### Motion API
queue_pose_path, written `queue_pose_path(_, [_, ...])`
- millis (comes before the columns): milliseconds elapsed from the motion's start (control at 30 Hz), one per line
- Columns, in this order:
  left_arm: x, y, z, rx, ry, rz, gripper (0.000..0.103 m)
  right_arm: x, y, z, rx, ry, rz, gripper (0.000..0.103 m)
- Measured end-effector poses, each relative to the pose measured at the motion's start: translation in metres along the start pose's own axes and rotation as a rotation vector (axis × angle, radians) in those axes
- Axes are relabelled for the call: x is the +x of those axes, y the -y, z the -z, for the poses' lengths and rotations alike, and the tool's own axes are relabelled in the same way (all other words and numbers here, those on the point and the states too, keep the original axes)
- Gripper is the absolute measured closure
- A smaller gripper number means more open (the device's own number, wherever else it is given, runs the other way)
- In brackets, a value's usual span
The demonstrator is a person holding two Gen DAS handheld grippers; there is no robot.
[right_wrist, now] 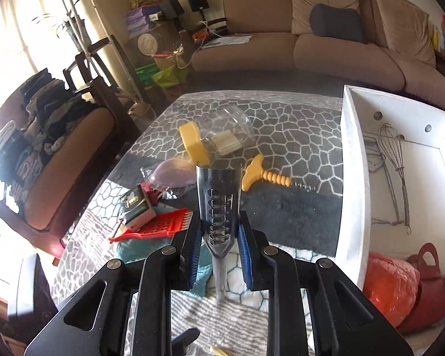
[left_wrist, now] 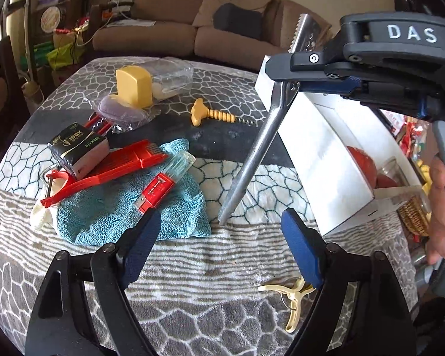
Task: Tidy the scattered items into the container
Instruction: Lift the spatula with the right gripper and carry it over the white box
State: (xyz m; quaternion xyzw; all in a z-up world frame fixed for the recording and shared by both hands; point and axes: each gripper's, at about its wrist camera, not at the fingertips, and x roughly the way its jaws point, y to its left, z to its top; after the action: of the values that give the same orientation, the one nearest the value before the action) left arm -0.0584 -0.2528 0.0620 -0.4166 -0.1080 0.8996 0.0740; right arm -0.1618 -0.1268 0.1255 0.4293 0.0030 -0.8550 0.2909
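— Items, left to right: black packet, red comb, teal towel, yellow corkscrew on our patterned cloth?

— Yes. Our left gripper hangs with jaws apart, empty. Our right gripper is clamped on the steel grater, lifted off the cloth beside the white box holding a whisk.

"DAS" on the right gripper; "100%" on the black packet.
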Motion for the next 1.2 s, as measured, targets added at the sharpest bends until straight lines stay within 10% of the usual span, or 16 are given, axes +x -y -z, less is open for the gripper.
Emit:
queue_pose_path(533, [-0.054,0.043,-0.012,0.021,0.139,0.147,0.036,-0.13,-0.024,-0.006,-0.041,0.048,-0.083,0.081])
queue_pose_path(767, [-0.058,0.087,-0.026,0.072,0.12,0.18,0.082,-0.179,0.0,-0.004,-0.001,0.106,-0.094,0.081])
queue_pose_path(1200, [-0.051,0.219,-0.066,0.243,0.064,0.251,0.086,-0.266,0.066,-0.012,0.078,0.226,-0.028,0.081])
